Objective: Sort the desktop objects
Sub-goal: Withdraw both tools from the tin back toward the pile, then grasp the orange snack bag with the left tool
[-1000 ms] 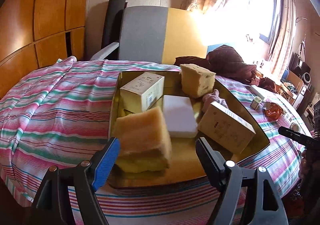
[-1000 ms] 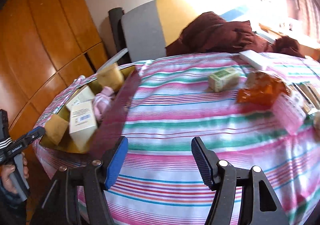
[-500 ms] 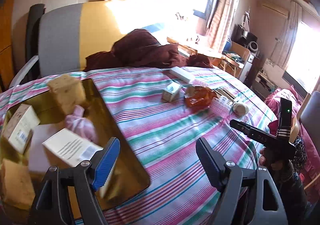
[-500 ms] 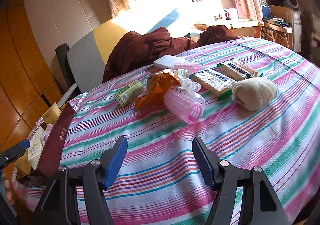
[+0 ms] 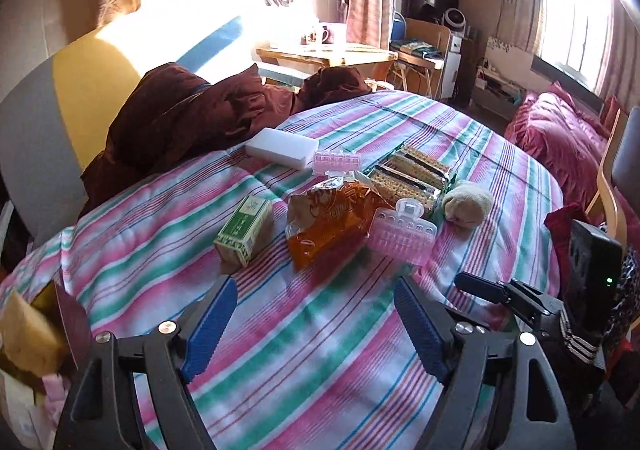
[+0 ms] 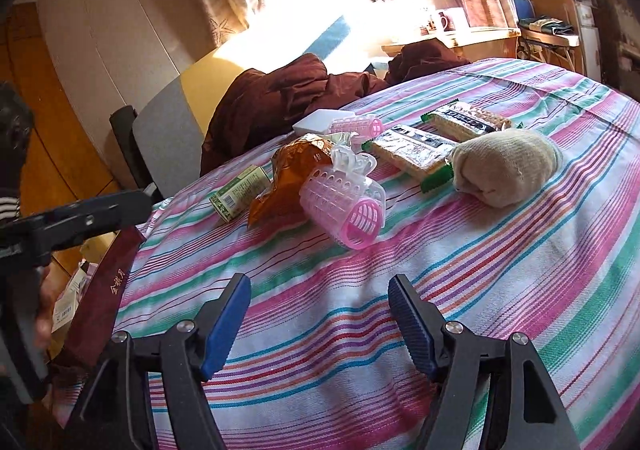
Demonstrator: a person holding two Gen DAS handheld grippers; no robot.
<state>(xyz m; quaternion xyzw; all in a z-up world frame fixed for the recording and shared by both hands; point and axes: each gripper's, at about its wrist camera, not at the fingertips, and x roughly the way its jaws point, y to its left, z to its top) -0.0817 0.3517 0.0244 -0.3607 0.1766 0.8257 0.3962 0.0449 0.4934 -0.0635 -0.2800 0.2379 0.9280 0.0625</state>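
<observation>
- Now the left hand-held gripper (image 5: 314,312) has swung off the gold tray (image 5: 70,314), which a second ago filled its view and is now just a sliver at the lower left, and it faces the loose pile on the striped bench (image 5: 320,350).
- Its jaws stand wide apart with nothing between them; judging by that, the last item is already dropped and it is out hunting for the next.
- The right hand-held gripper (image 6: 320,304) is released too and hovers over bare cloth, having turned from the tray's edge to the same cluster.
- Still to sort, mid-bench: a green box (image 5: 244,231), an orange snack bag (image 5: 330,220) just beside it, and a pink hair roller (image 6: 346,206) touching the bag.
- Behind them lie cracker packs (image 6: 412,152), a second roller (image 6: 354,126) against a white sponge block (image 5: 282,148), and a rolled beige sock (image 6: 506,166) off to the right.
- The left unit sits nearest the green box, the right nearest the front roller: likely the next picks, with plenty left to do.
</observation>
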